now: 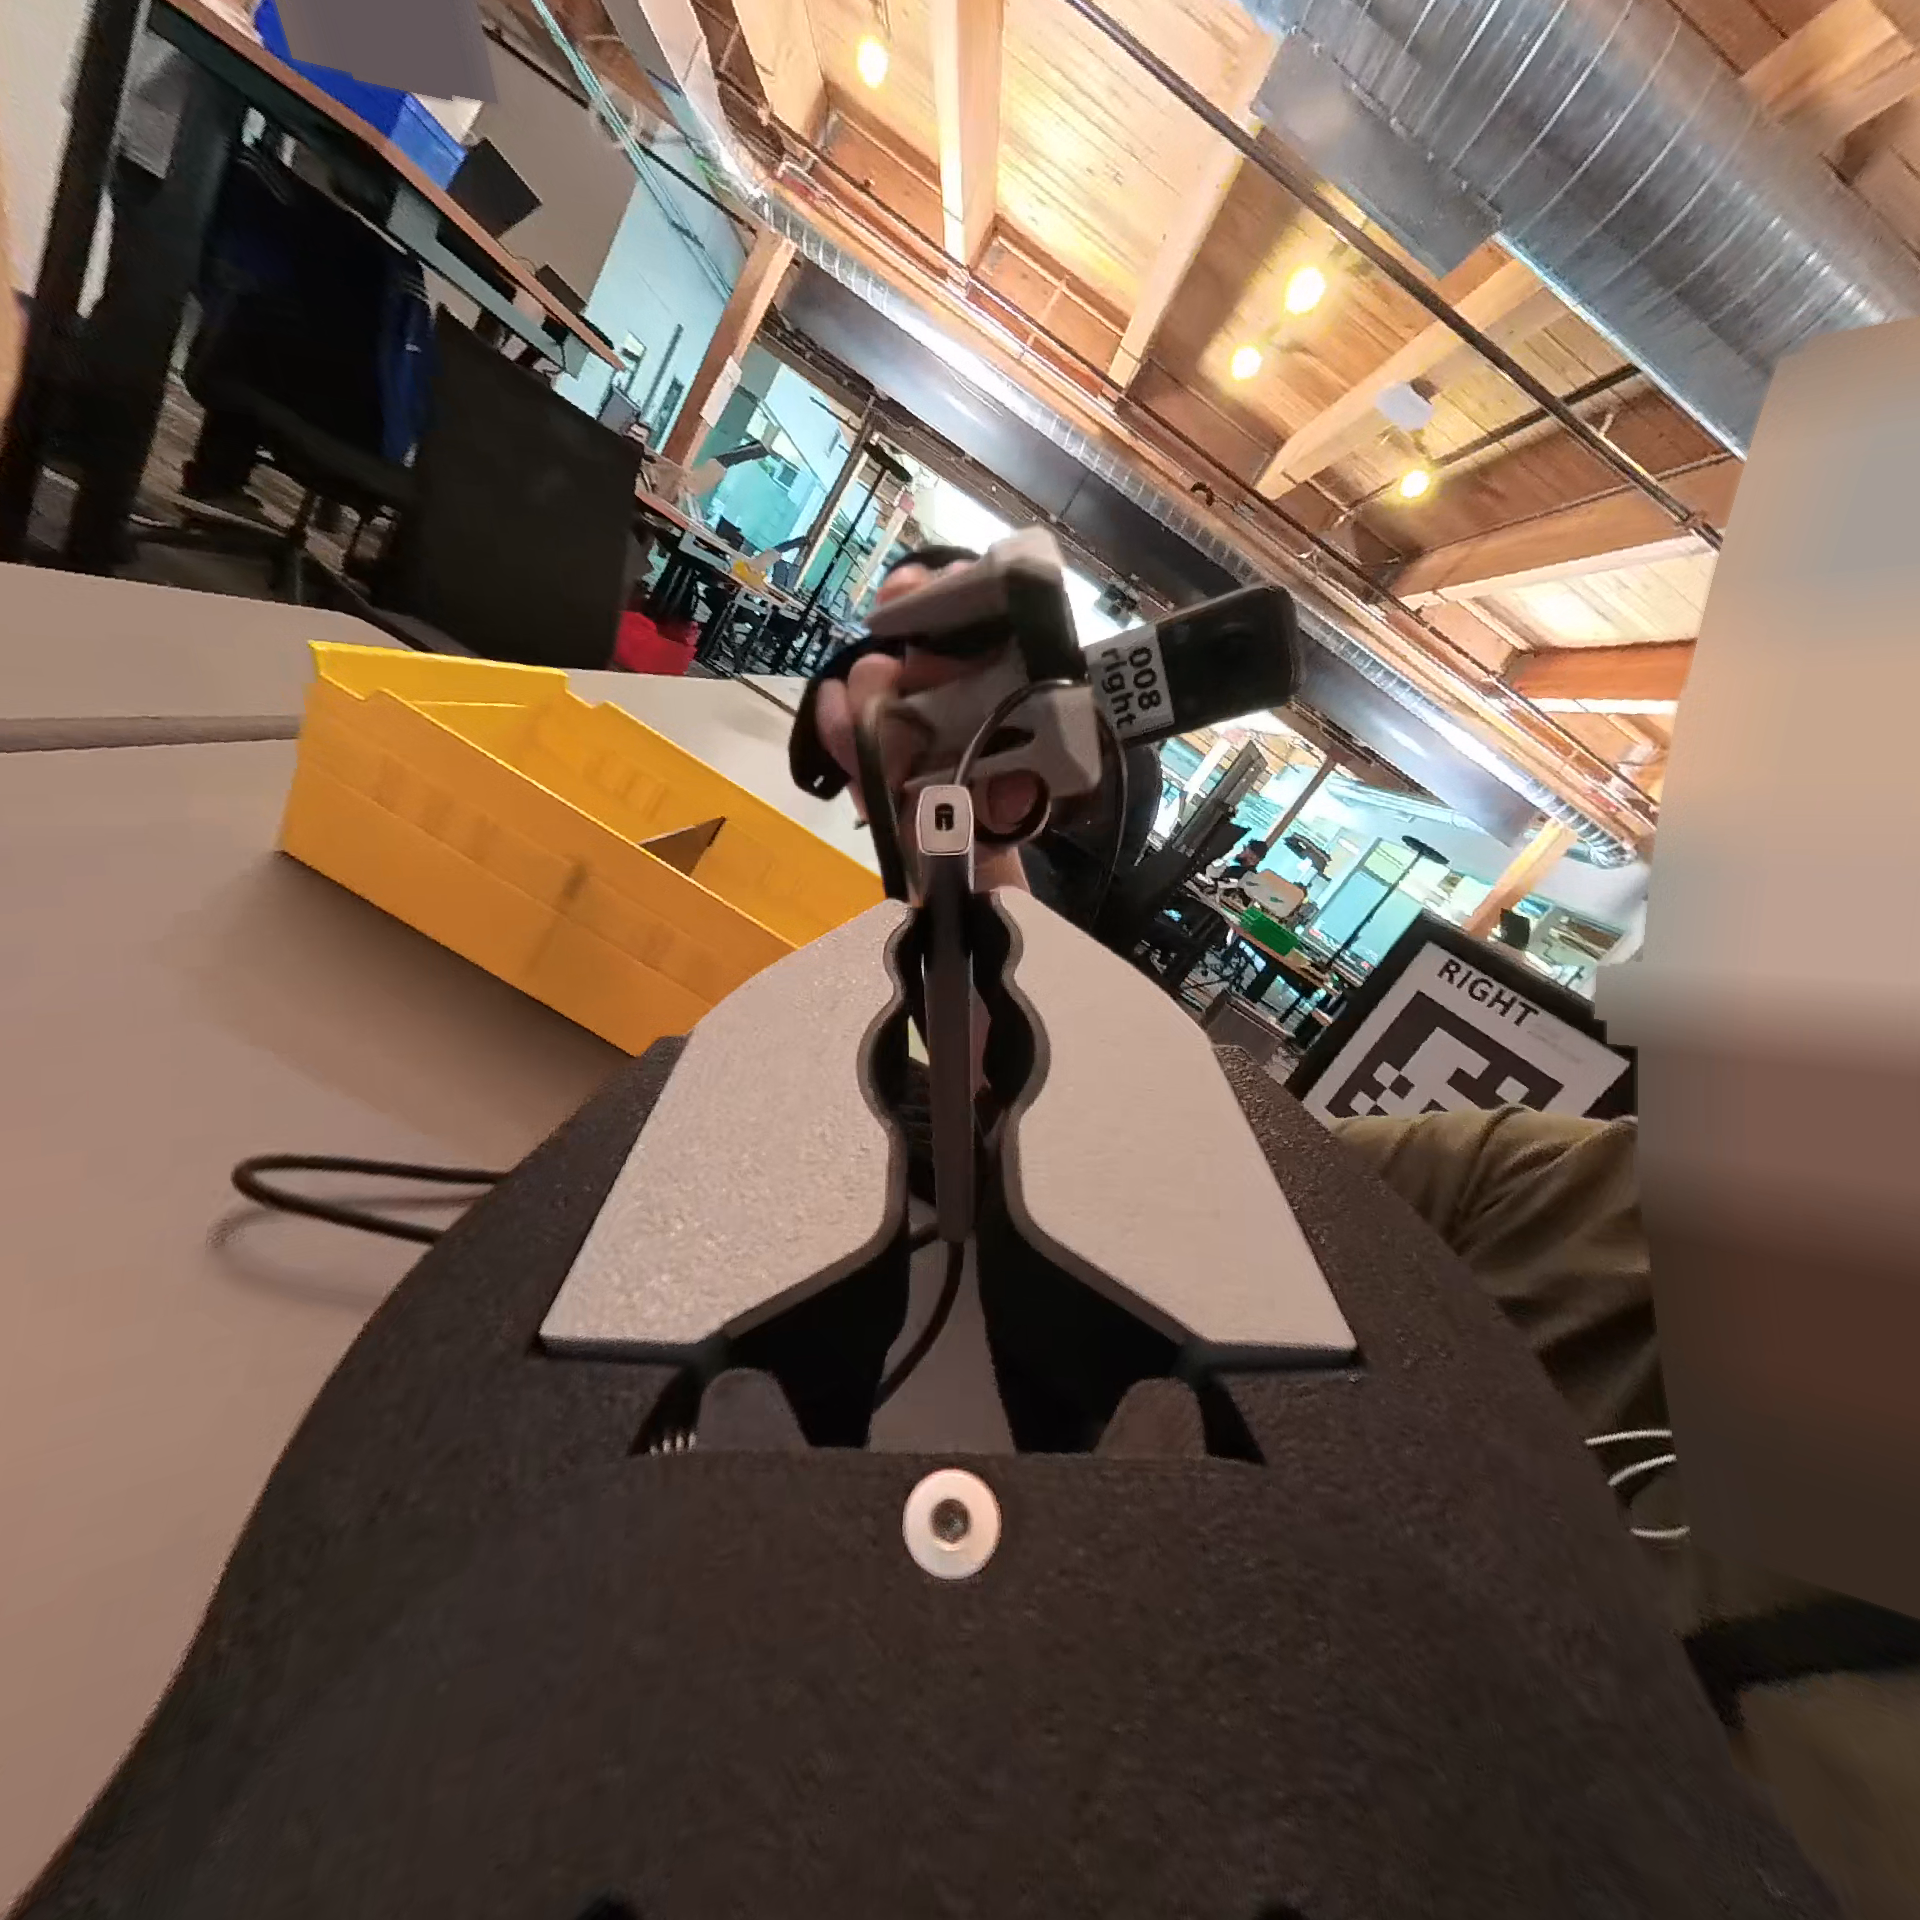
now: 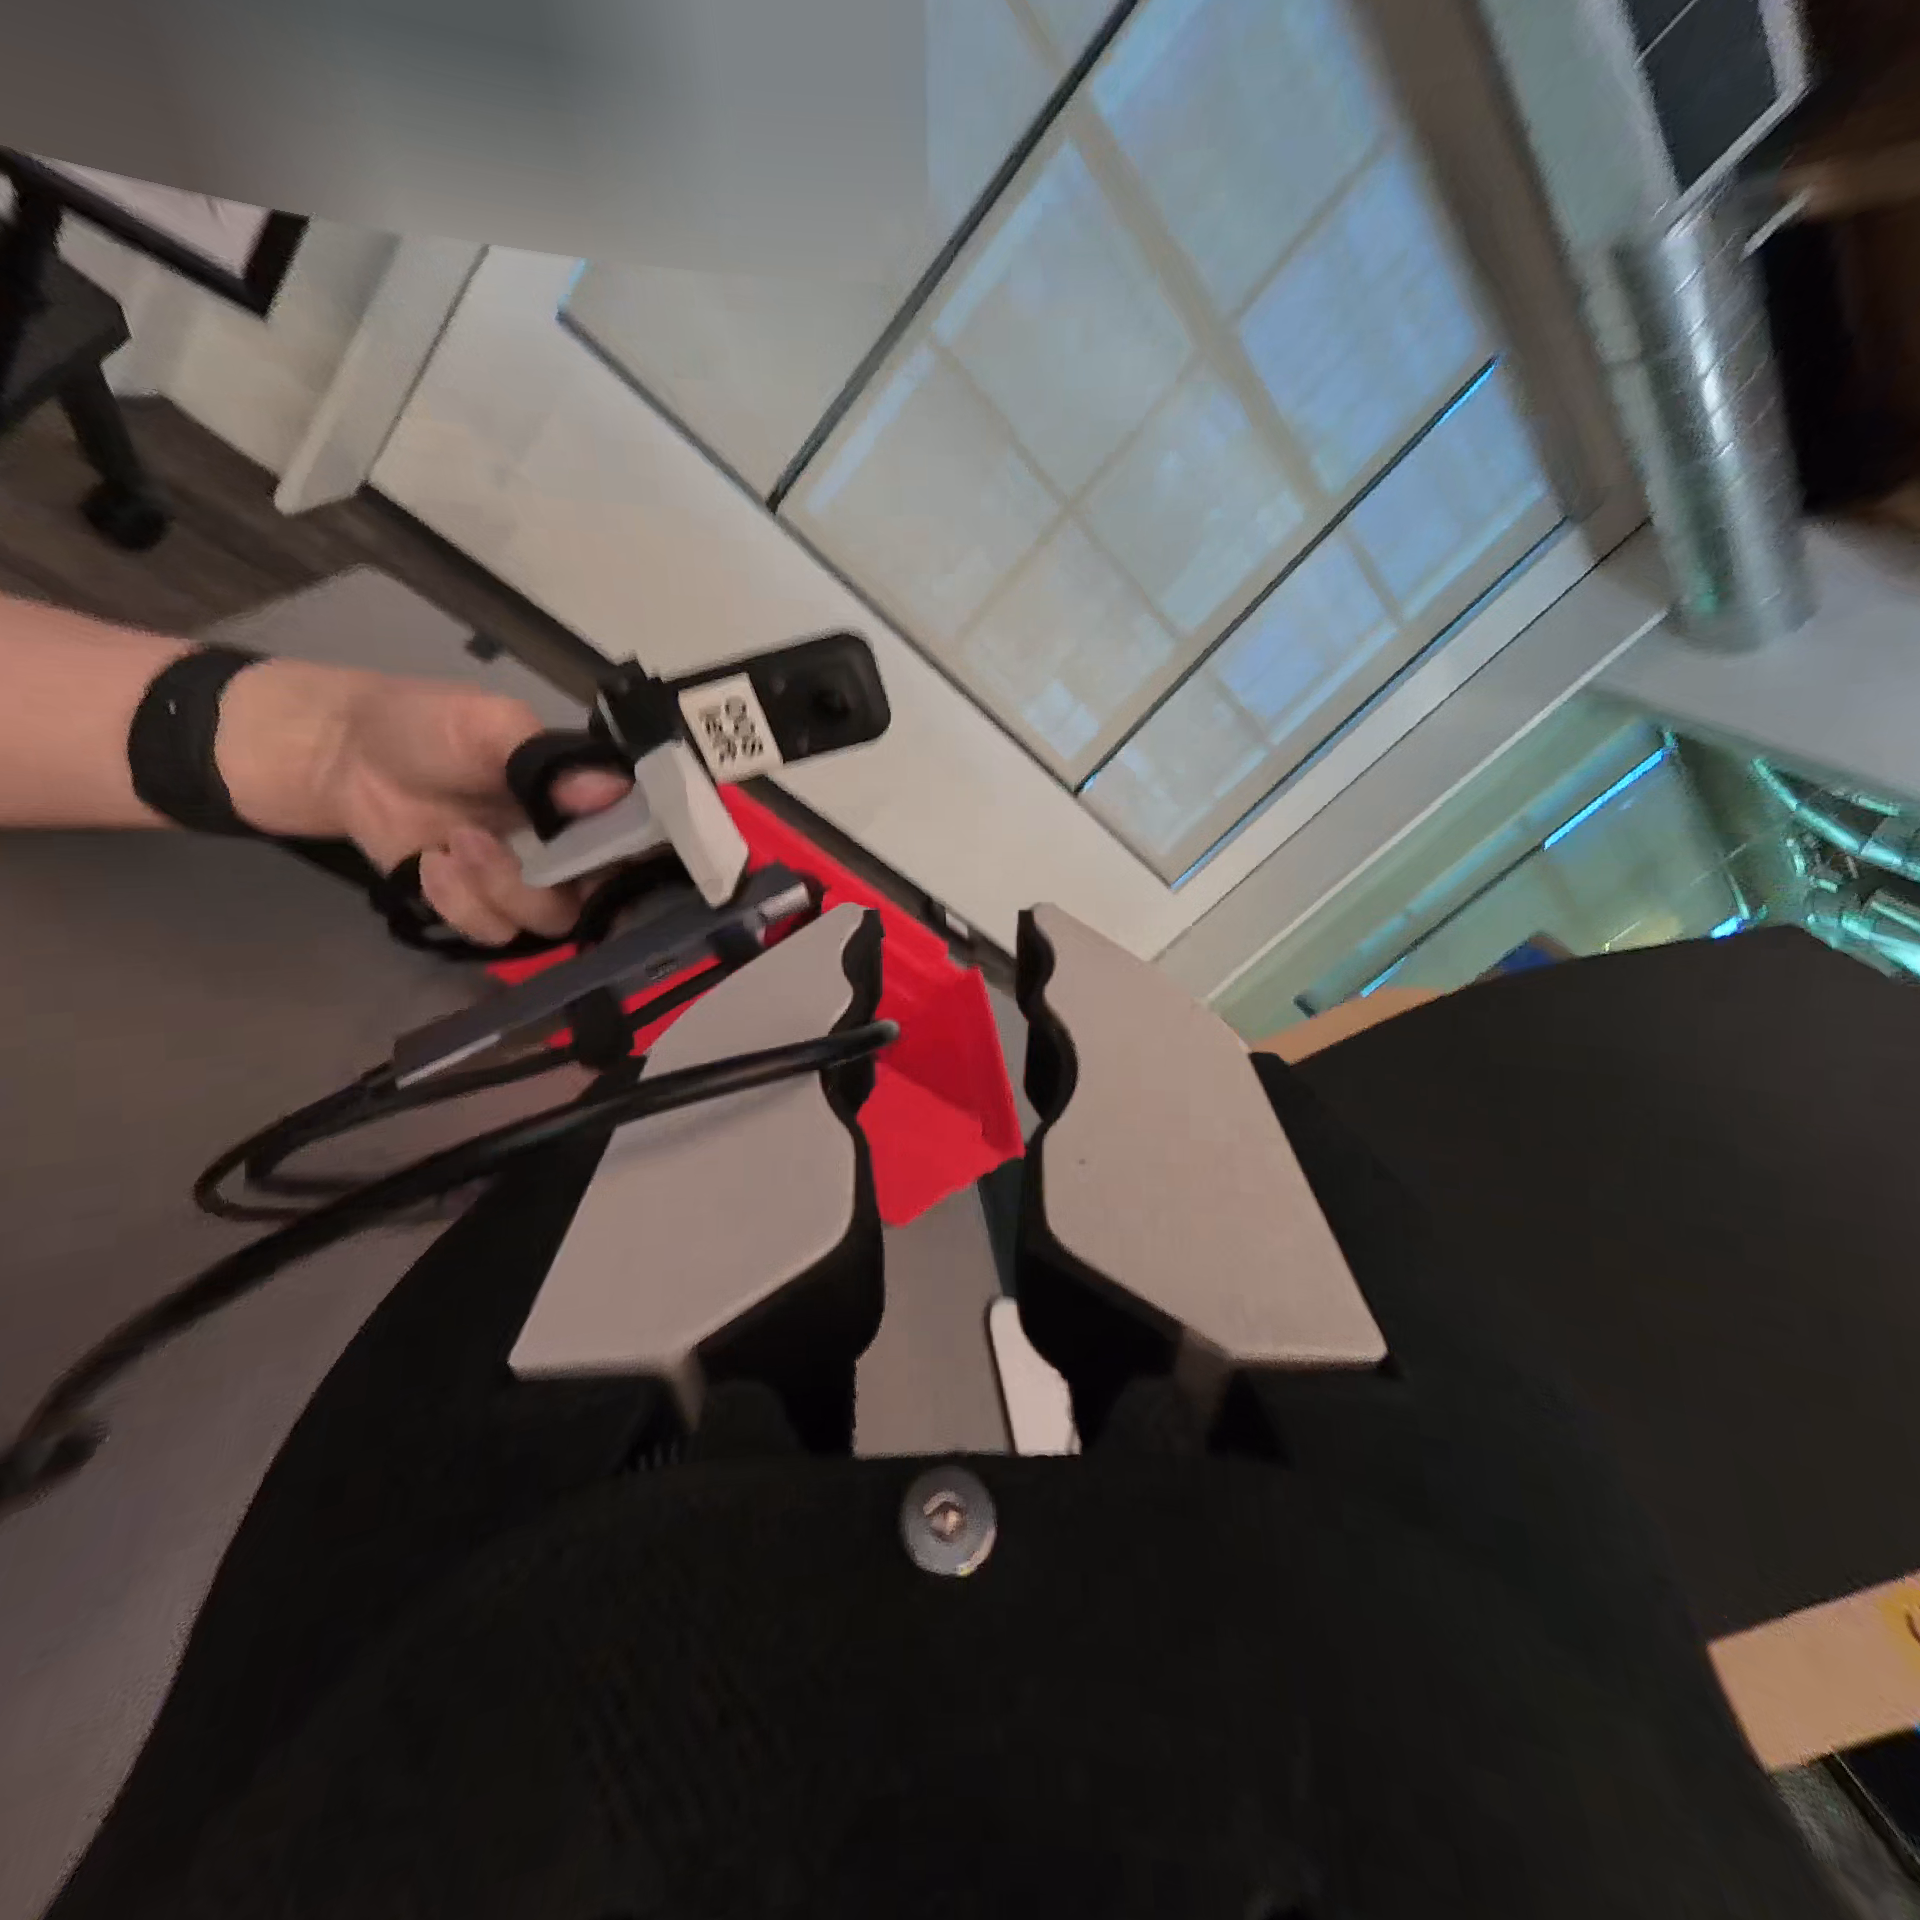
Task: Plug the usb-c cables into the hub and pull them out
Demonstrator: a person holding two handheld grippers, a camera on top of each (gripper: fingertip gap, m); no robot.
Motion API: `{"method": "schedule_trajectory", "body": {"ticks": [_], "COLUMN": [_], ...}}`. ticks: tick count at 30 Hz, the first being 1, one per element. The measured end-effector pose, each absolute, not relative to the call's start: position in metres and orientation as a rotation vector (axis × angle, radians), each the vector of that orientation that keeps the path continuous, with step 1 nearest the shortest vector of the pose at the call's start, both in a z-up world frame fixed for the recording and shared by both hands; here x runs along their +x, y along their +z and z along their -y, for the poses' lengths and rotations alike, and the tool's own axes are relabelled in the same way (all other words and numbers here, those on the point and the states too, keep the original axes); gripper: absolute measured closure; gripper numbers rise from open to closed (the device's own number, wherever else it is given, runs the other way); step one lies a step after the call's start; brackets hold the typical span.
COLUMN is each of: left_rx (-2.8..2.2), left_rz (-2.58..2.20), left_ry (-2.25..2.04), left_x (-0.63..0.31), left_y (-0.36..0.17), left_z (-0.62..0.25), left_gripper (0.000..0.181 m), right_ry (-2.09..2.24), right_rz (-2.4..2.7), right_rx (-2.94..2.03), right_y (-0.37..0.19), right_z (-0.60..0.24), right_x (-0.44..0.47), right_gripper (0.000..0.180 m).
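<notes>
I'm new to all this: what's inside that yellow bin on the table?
In the left wrist view, the yellow bin shows plastic dividers and one dark pointed piece poking up. The near wall hides its floor, so anything lying lower cannot be seen.

— What sits on the table (image 1: 156, 987)?
— A yellow bin (image 1: 540, 831), open-topped, well in from the near edge – a dark divider stands inside it. A red bin (image 2: 935, 1091) lies at the far edge.
— And past the table?
— A framed marker board (image 1: 1455, 1049), a window (image 2: 1164, 468), a silver duct (image 1: 1621, 208) under wooden beams (image 1: 966, 125), hanging lamps (image 1: 1304, 289) lit, desks farther back.
</notes>
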State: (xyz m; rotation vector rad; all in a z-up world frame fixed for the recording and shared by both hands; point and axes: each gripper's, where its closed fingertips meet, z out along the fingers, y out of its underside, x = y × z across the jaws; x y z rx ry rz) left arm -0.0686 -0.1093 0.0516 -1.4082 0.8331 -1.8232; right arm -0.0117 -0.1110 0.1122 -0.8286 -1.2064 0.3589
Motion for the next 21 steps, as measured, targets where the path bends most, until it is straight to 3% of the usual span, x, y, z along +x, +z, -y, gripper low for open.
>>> {"method": "schedule_trajectory", "body": {"ticks": [8, 11, 17, 21], "left_rx": [-1.362, -1.352, -1.321, -1.330], "left_rz": [-0.746, -0.732, -0.679, -0.637], "left_ry": [-1.927, -1.885, -1.867, -1.801], "left_x": [-0.081, -0.088, -0.101, -0.104], "left_y": [0.058, 0.061, 0.066, 0.066], "left_z": [0.102, 0.098, 0.091, 0.083], "left_gripper": [0.172, 0.172, 0.172, 0.172], "right_ry": [0.563, 0.616, 0.276, 0.123], "right_rz": [1.324, 1.392, 1.463, 1.346], "right_rx": [-0.899, -0.992, -1.302, -1.383], "right_y": [0.093, 0.079, 0.041, 0.055], "right_z": [0.121, 0.123, 0.086, 0.070], "right_x": [-0.013, -0.010, 0.022, 0.042], "right_gripper": [0.154, 0.146, 0.145, 0.146]}}
